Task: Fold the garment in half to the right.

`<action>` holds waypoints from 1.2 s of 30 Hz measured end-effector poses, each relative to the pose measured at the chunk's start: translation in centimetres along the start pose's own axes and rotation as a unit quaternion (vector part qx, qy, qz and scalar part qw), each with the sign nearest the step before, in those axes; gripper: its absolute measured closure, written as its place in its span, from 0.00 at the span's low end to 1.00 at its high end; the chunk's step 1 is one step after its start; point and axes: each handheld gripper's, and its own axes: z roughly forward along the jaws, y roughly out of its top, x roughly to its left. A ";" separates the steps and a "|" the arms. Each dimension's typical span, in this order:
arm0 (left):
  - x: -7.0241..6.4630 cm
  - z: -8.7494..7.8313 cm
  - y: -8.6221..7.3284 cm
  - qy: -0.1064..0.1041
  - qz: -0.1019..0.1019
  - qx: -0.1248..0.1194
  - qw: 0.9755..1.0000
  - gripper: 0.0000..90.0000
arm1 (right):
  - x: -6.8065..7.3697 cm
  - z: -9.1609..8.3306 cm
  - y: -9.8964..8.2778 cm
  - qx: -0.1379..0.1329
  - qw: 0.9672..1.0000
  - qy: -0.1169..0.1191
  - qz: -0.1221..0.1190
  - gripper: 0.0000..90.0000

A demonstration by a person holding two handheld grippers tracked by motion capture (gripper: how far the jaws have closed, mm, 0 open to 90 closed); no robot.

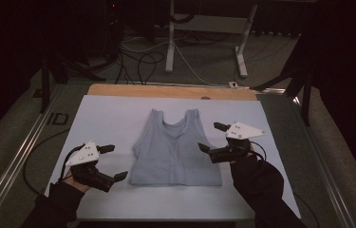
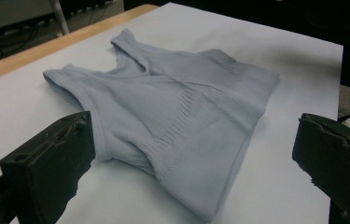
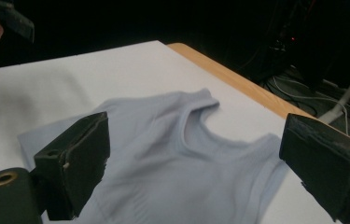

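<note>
Pale blue ribbed sleeveless vest top (image 1: 174,149), spread flat near the middle of a white sheet (image 1: 109,118) that covers the wooden worktop (image 1: 166,90); neckline and shoulder straps point toward the far edge, hem toward the person. Left tongs (image 1: 115,162), black with a grey three-cornered plate on top, are held in the person's left hand (image 1: 73,183) just beside the garment's lower left corner, jaws set wide apart and gripping nothing; the nearer jaw tip lies close to the hem corner, contact not discernible. Right tongs (image 1: 212,137), likewise black with a grey plate, are held just beside the garment's right armhole, jaws also apart and empty. In the left gripper view the vest top (image 2: 172,121) lies between and beyond the two black jaws; in the right gripper view the garment (image 3: 177,154) lies likewise beyond its separated jaws. Dark floor with loose cables (image 1: 142,61) lies beyond the worktop.
</note>
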 end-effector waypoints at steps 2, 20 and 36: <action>0.0 0.1 0.2 0.002 -0.005 0.001 1.000 0.01 | -0.2 0.7 0.5 0.000 1.000 0.003 -0.002 0.10; -1.2 1.0 0.7 0.033 -0.010 0.020 0.999 0.01 | -1.1 6.8 3.1 0.016 0.999 0.036 -0.010 0.10; -1.1 3.8 -0.9 0.061 -0.030 0.044 0.997 0.01 | -0.2 13.3 4.1 0.037 0.997 0.063 -0.018 0.10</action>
